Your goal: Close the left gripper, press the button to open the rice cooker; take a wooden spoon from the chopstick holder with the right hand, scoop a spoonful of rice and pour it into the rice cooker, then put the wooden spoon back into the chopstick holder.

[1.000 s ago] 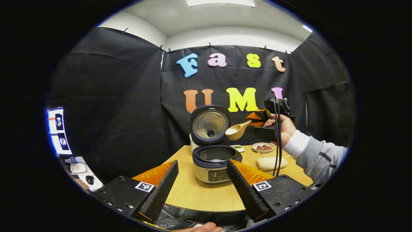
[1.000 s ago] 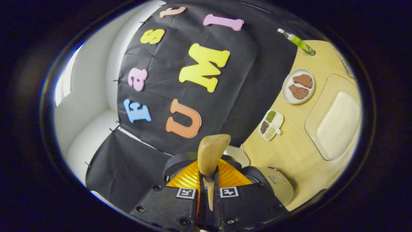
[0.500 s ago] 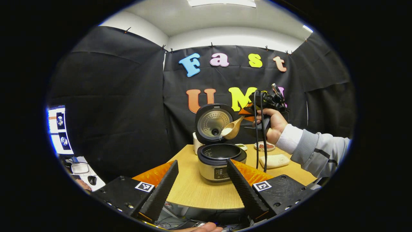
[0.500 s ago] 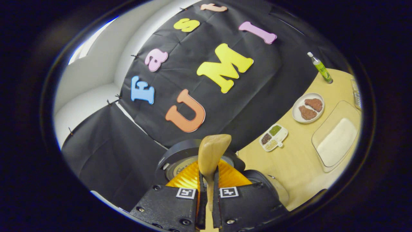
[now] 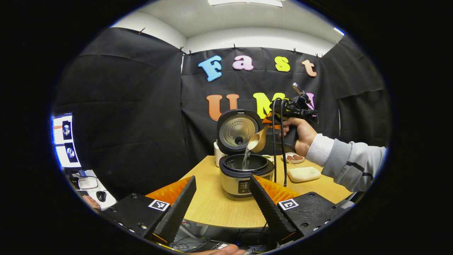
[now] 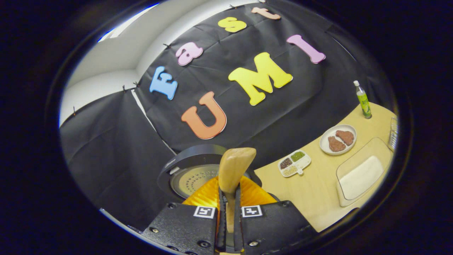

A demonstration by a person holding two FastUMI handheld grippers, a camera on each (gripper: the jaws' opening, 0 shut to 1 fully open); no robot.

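Wooden table, unreadable rice cooker labels

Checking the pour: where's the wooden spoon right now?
In the left gripper view, the wooden spoon is held tilted above the open rice cooker, right of its raised lid, spilling rice.
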